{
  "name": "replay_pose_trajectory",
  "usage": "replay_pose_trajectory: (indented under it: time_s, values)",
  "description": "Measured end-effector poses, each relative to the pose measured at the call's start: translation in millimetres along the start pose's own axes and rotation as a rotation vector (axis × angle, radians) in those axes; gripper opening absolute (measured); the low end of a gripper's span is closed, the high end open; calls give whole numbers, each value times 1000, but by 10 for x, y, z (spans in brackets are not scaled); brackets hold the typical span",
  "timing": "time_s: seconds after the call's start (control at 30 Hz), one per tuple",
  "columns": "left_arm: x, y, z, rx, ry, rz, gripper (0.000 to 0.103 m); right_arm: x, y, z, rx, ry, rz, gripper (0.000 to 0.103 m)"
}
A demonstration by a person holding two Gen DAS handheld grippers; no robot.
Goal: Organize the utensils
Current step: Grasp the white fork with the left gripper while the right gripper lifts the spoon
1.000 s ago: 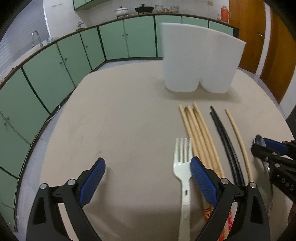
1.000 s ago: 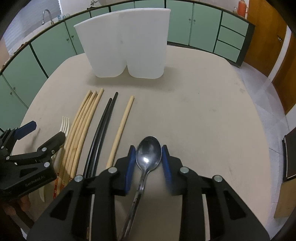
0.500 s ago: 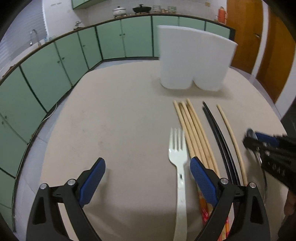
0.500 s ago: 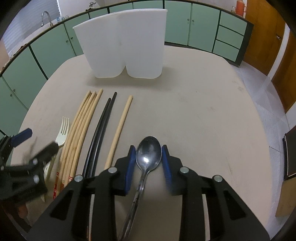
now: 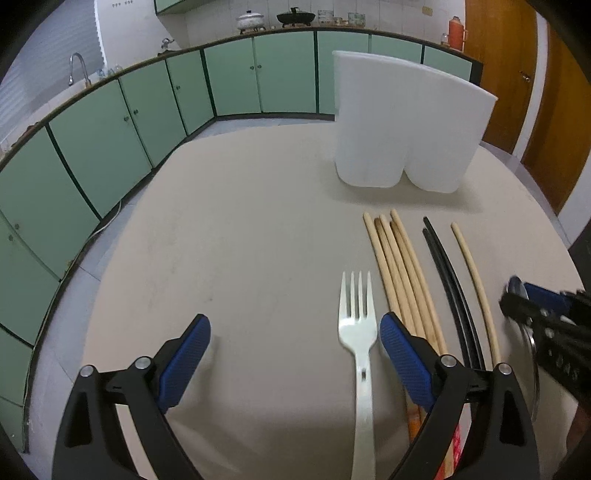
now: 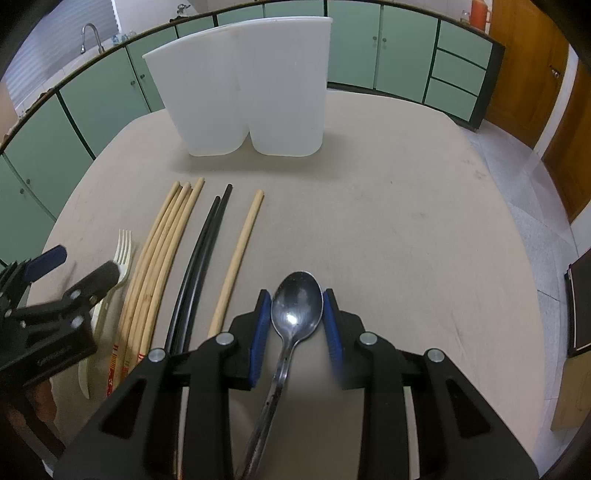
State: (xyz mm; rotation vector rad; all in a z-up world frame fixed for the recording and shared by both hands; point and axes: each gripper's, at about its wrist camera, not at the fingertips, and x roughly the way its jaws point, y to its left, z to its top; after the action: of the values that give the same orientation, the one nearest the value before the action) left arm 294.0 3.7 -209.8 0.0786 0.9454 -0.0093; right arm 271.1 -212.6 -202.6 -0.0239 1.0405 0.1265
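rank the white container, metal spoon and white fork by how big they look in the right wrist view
1. white container
2. metal spoon, though nearness to the camera enlarges it
3. white fork, partly hidden by the left gripper

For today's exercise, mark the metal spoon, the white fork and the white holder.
metal spoon (image 6: 296, 305), right wrist view, bowl.
white fork (image 5: 357, 328), left wrist view, neck below the tines.
white holder (image 6: 255, 92), right wrist view, front wall.

A home kitchen is shown. Green cabinets (image 5: 122, 125) are run along the back of the frame under a dark-edged counter, a sink tap (image 5: 79, 68) is seen at the upper left, and pots (image 5: 273, 18) with an orange flask (image 5: 455, 31) are set along the top. Wooden doors (image 5: 532, 92) are seen at the upper right, and a round beige table (image 5: 240, 240) fills the foreground.
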Motion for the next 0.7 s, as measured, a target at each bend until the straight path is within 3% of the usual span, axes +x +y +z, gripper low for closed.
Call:
replay_pose_trajectory:
  time_s: [0.23, 0.3, 0.4, 0.5, 0.57, 0.6, 0.63, 0.7]
  values:
    - [190, -17, 101, -21, 38, 21, 91, 29, 4, 7, -8, -2, -4, 29]
    - [201, -12, 116, -21, 42, 18, 90, 34, 14, 0, -16, -1, -10, 36]
    - [196, -11, 78, -26, 49, -11, 81, 34, -15, -4, -1, 6, -9, 39]
    - [171, -71, 89, -33, 54, -55, 64, 41, -31, 2, 5, 11, -1, 38]
    - [137, -105, 92, -20, 53, -81, 42, 38, -33, 9, 3, 15, 7, 28]
    - [126, -121, 96, -20, 51, -91, 35, 32, -40, 15, 5, 17, 13, 28]
    - [113, -124, 100, -21, 51, -113, 21, 26, -49, 21, 7, 18, 18, 28]
    - [91, -99, 99, -34, 53, -148, 21, 10, -60, 15, 4, 17, 29, 28]
